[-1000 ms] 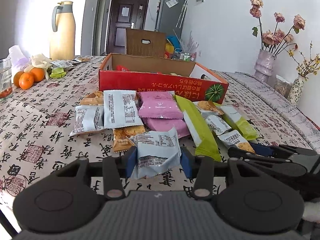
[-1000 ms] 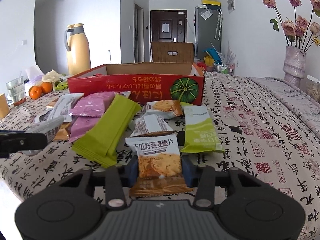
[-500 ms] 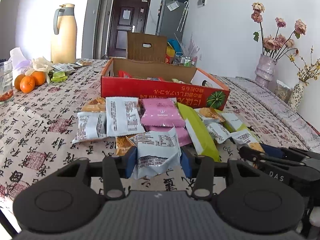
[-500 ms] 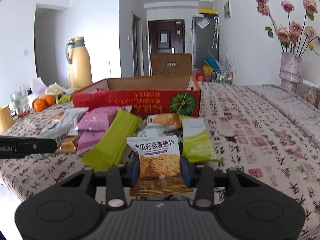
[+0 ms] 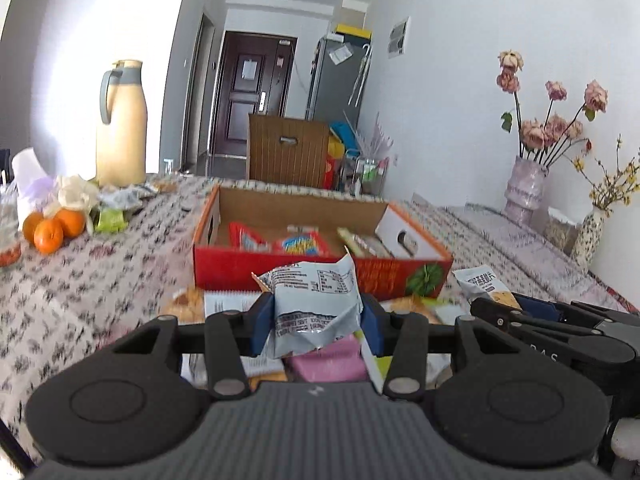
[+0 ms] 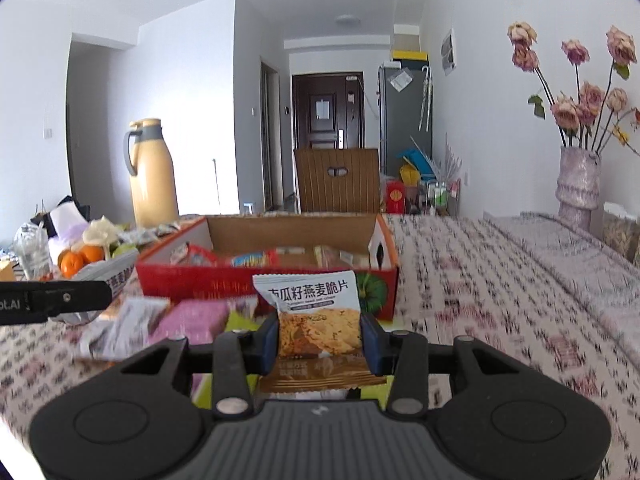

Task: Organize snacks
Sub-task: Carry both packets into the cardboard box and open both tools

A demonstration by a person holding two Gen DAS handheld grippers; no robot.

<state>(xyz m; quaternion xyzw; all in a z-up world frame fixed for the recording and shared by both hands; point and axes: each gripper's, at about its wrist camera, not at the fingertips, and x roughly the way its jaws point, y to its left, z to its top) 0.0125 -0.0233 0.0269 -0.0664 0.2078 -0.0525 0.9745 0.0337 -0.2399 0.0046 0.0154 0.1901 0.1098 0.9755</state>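
left wrist: my left tool (image 5: 318, 322) is clamped on the grey-blue packet (image 5: 316, 300), which has come up off the desk (image 5: 100, 280) since a second ago and now hangs in front of the red box (image 5: 320, 272).

right wrist: my right tool (image 6: 319, 340) grips the oat crisp packet (image 6: 316, 320), lifted likewise. i judge both go into the box next.

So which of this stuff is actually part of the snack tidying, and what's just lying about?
Part of the job:
left tool gripping grey packet
right tool gripping oat crisp packet
red box
pink packet

Lying about:
oranges
thermos jug
flower vase
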